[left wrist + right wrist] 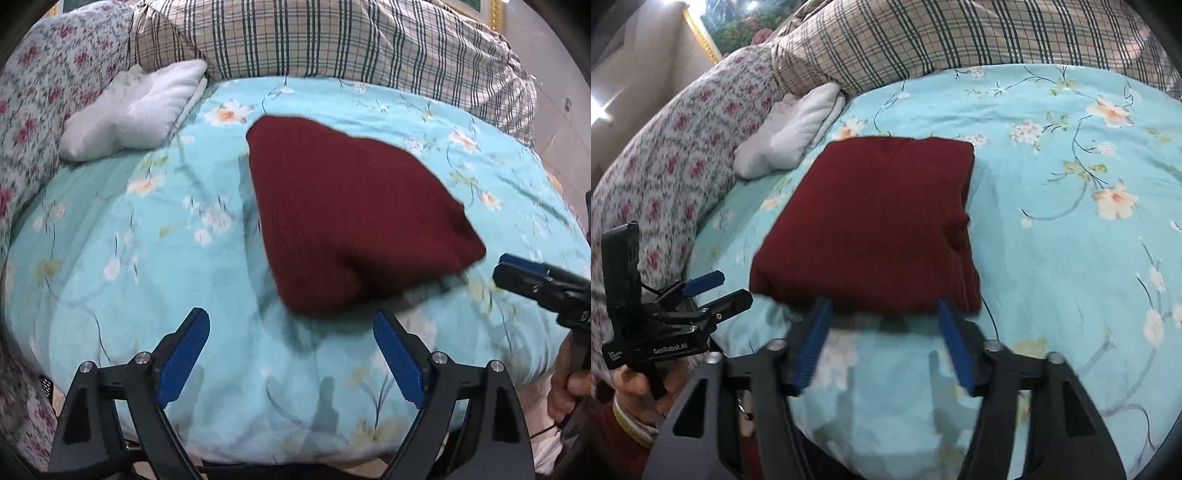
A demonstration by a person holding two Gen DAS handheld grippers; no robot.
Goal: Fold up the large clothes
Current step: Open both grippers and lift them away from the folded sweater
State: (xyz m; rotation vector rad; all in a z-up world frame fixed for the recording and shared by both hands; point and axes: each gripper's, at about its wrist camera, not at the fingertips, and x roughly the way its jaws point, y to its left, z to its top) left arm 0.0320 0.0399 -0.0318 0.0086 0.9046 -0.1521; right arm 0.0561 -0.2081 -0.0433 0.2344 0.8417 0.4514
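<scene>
A dark red knit garment (871, 221) lies folded into a compact rectangle at the centre of the blue floral bed (1071, 258), apparently set there as finished work. The right claw (882, 343), at 6 o'clock, gapes empty just short of its near edge. The left claw (291, 354) stands apart too, holding nothing, clear of the fabric.

The dark red knit sweater (871, 221) is folded up into a compact, roughly rectangular bundle, lying flat on the light blue floral bedspread (1071, 258). You can see stacked layers along its right edge, and the near edge is a rounded fold. It sits about mid-bed, with a white folded item (792, 133) just beyond its far left corner, not touching.
</scene>
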